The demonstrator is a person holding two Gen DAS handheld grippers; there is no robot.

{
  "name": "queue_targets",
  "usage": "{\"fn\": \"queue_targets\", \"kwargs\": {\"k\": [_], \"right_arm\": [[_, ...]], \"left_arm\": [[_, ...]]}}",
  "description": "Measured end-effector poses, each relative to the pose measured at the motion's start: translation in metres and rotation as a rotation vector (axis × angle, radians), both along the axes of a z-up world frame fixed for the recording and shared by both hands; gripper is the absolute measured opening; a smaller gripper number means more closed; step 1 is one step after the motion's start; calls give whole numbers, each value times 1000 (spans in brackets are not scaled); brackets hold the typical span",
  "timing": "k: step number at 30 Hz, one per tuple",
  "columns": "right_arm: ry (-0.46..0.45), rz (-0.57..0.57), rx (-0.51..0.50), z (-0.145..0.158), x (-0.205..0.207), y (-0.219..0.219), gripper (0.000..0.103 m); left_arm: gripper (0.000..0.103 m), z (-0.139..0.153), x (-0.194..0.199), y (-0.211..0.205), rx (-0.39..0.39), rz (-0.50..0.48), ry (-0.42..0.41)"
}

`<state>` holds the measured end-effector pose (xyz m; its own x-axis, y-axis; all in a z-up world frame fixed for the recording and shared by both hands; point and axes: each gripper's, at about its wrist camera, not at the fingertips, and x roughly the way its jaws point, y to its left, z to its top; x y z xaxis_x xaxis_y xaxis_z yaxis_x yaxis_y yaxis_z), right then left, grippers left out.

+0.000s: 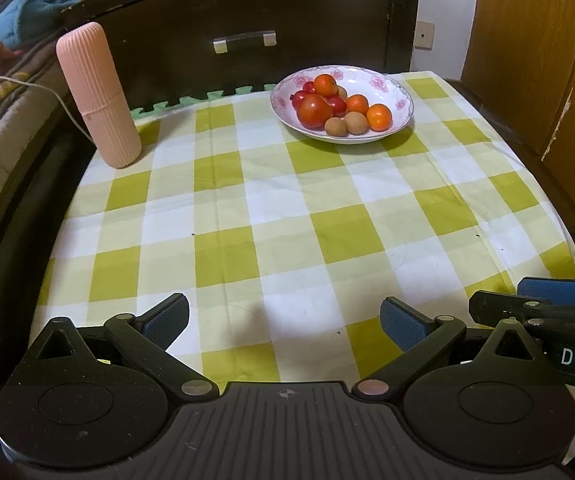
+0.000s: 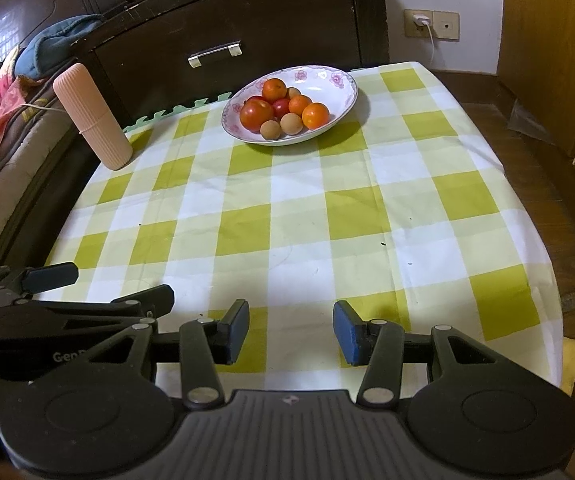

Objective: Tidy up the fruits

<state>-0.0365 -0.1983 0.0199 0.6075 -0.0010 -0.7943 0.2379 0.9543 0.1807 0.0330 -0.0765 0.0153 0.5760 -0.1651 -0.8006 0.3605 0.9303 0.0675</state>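
A white floral bowl (image 1: 391, 92) (image 2: 335, 88) stands at the far side of the table, holding several fruits: a big red tomato (image 1: 314, 111) (image 2: 255, 115), small oranges (image 1: 379, 117) (image 2: 315, 115), cherry tomatoes (image 1: 338, 105) and brown longans (image 1: 356, 123) (image 2: 291, 123). My left gripper (image 1: 285, 322) hovers open over the near edge of the checked cloth, nothing between its fingers. My right gripper (image 2: 290, 330) is also open and empty, beside the left one near the front edge. The right gripper's fingers (image 1: 547, 292) show at the left view's right side.
A ribbed pink cylinder (image 1: 97, 96) (image 2: 93, 118) stands at the far left corner. A dark wooden cabinet (image 1: 247, 20) with a metal handle backs the table. Bedding lies left, a wooden door right. The yellow-green checked cloth (image 1: 287, 220) covers the table.
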Motion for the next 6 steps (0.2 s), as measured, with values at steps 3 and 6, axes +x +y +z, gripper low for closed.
{"fn": "queue_targets", "kwargs": {"k": [3, 6], "right_arm": [[0, 1, 1, 0, 1, -1, 45], [0, 0, 1, 0, 1, -1, 45]], "left_arm": [[103, 0, 0, 0, 0, 2, -2], [103, 1, 0, 0, -1, 4, -1]]}}
